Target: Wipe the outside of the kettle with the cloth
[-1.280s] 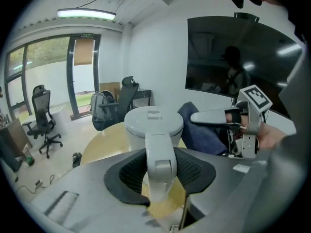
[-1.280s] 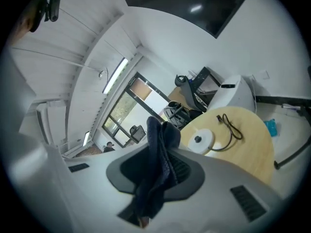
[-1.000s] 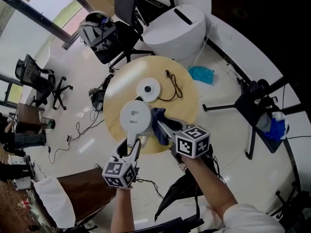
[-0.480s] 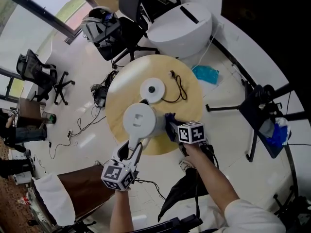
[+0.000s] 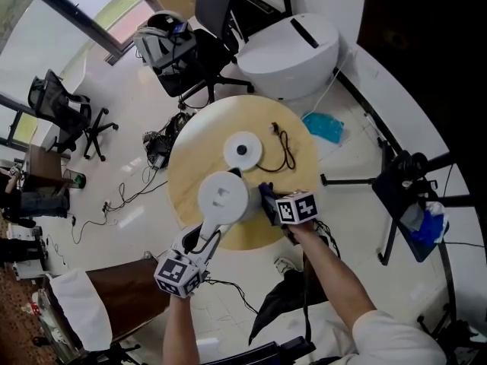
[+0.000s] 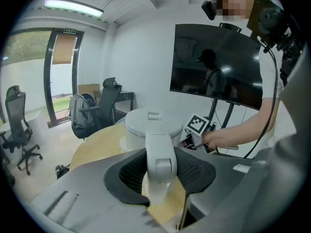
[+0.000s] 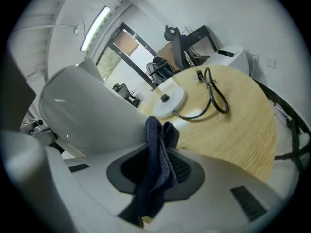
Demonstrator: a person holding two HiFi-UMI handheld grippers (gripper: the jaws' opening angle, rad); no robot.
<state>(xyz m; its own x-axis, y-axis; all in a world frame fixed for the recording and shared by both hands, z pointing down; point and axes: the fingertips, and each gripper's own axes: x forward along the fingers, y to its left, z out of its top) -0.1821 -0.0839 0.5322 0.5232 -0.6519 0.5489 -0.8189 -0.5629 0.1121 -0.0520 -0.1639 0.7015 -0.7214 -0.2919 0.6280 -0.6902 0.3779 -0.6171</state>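
A: Where is the kettle (image 5: 223, 198)?

B: Over the near part of the round wooden table (image 5: 190, 158), seen from above with its white lid towards the camera. Its handle (image 6: 159, 159) points back towards the person.

A: And the left gripper (image 5: 199, 240)?

B: It is clamped on that handle. In the left gripper view the white handle runs straight down between the two black pads, and both pads press on it.

A: Does the kettle stand on the table or hang above it?

B: I cannot tell from these views.

A: What about the right gripper (image 5: 266, 204)?

B: It sits just to the kettle's right in the head view, its marker cube turned up. Its jaws pinch the dark blue cloth (image 7: 158, 174), bunched and folded between the pads, with a tail hanging below them.

A: How does the cloth lie to the kettle?

B: The upper folds stand against the kettle's white side wall, which fills the left of the right gripper view.

A: Anything else on the table?

B: The round white base (image 5: 243, 150) lies beyond the kettle, apart from it, and a black cord (image 5: 285, 149) loops to its right.
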